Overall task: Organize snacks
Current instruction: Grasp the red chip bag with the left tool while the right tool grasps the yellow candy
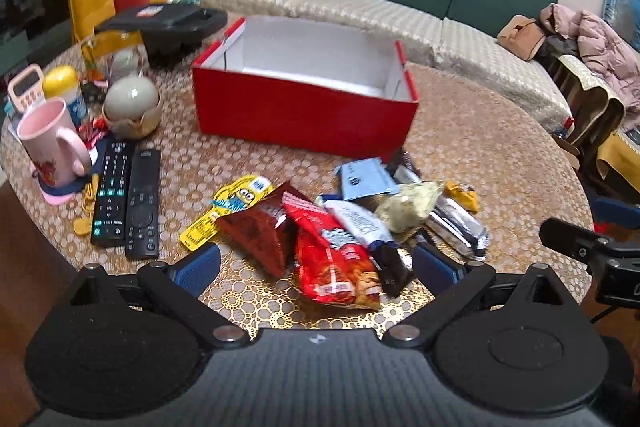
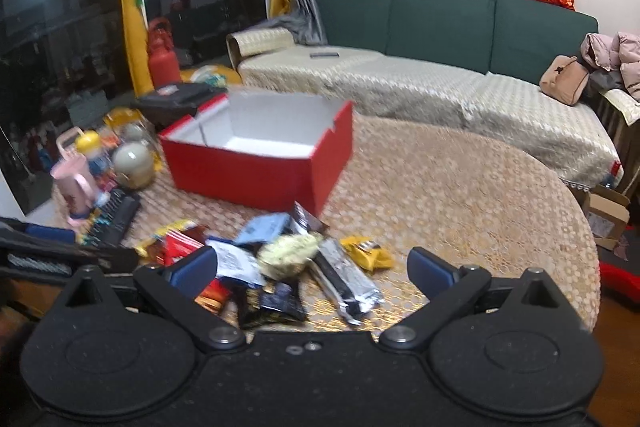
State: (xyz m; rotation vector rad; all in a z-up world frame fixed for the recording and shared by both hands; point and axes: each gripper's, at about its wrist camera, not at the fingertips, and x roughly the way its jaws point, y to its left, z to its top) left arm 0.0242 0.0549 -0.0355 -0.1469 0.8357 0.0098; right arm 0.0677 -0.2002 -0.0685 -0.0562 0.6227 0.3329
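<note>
Snacks (image 1: 352, 223) lie heaped on the round surface (image 1: 480, 155), just ahead of both tools. Left tool (image 1: 316, 263) is spread wide and holds nothing, its blue pads either side of a red chip bag (image 1: 336, 263). Right tool (image 2: 312, 267) is likewise spread and empty. Red box (image 1: 304, 99), open, sits at 12 o'clock beyond the heap; two remotes (image 1: 128, 203) lie at 9 o'clock.

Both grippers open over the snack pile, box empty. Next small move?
Probably lower the left gripper and close on the red snack bag: it lies on top of the pile, nearest and between the open fingers, and the red box behind shows no snacks yet.
</note>
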